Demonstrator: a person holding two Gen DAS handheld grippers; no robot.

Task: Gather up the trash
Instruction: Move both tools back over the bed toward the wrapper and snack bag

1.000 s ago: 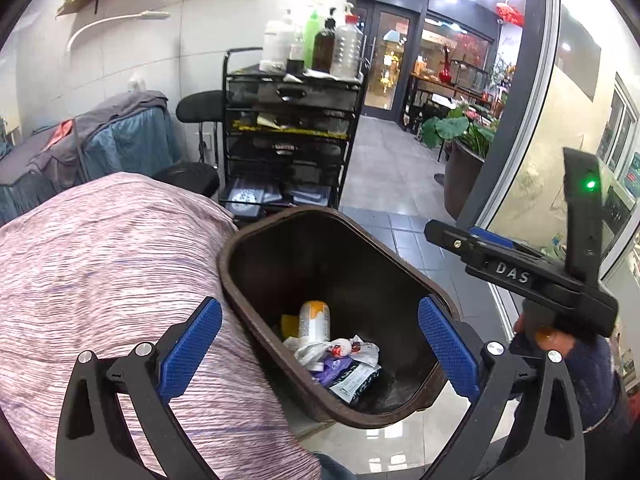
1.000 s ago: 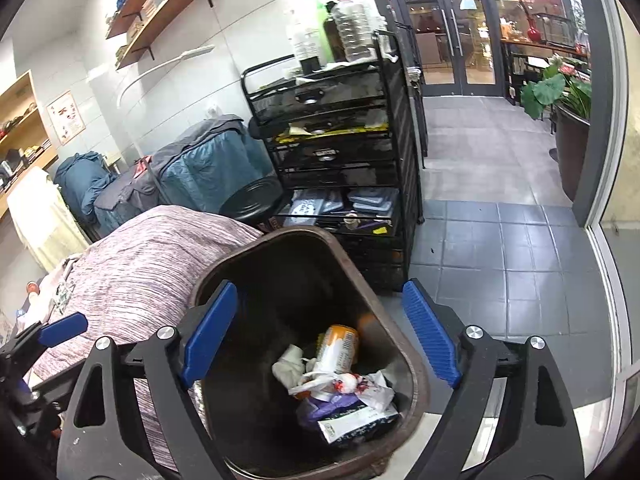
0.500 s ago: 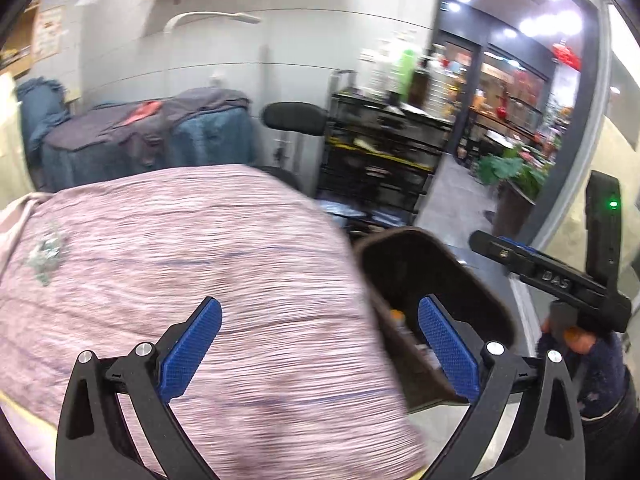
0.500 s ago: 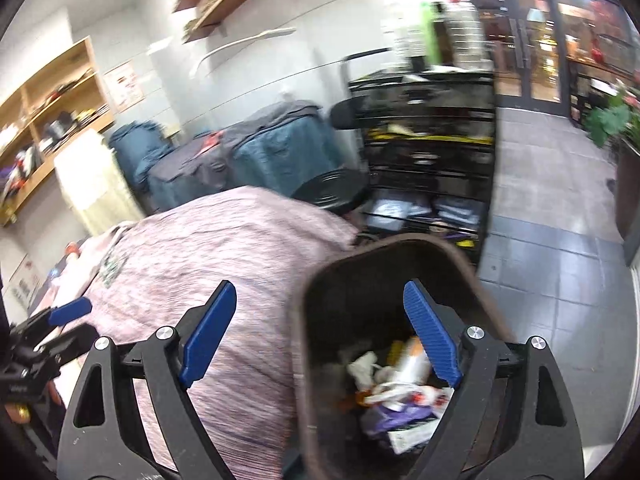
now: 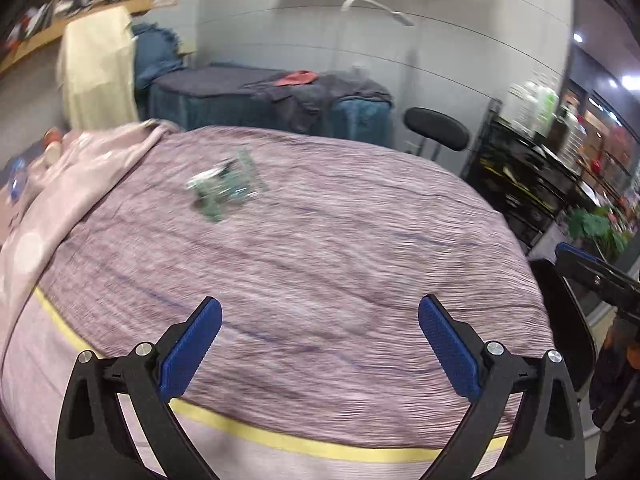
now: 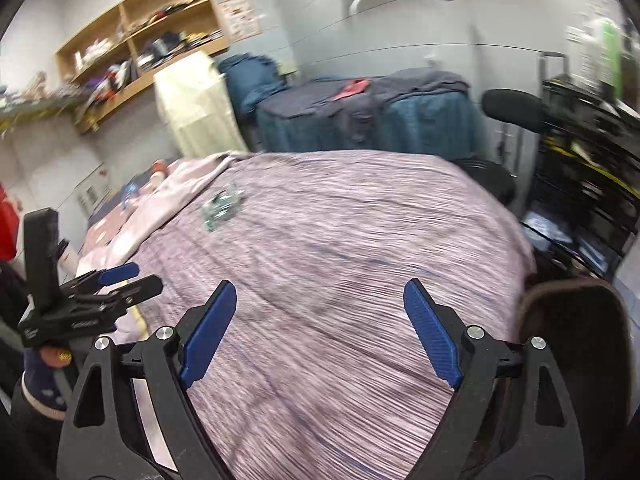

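A crumpled greenish clear wrapper (image 5: 224,188) lies on the pink striped bed cover (image 5: 320,260), far from both grippers; it also shows in the right wrist view (image 6: 220,206). My left gripper (image 5: 320,344) is open and empty above the near part of the bed. My right gripper (image 6: 320,328) is open and empty above the bed too. The dark brown trash bin (image 6: 576,312) stands at the bed's right edge; its inside is hidden. The views are blurred.
A pale pink blanket (image 5: 80,168) lies on the bed's left side. A blue-covered table (image 5: 272,104), a black stool (image 5: 436,132) and a black wire cart (image 5: 536,176) stand behind the bed. Wooden shelves (image 6: 136,48) hang on the wall.
Both grippers have swung left, away from the trash bin and over the bed. The bin has slid to the right edge of view and the wrapper has come into view.
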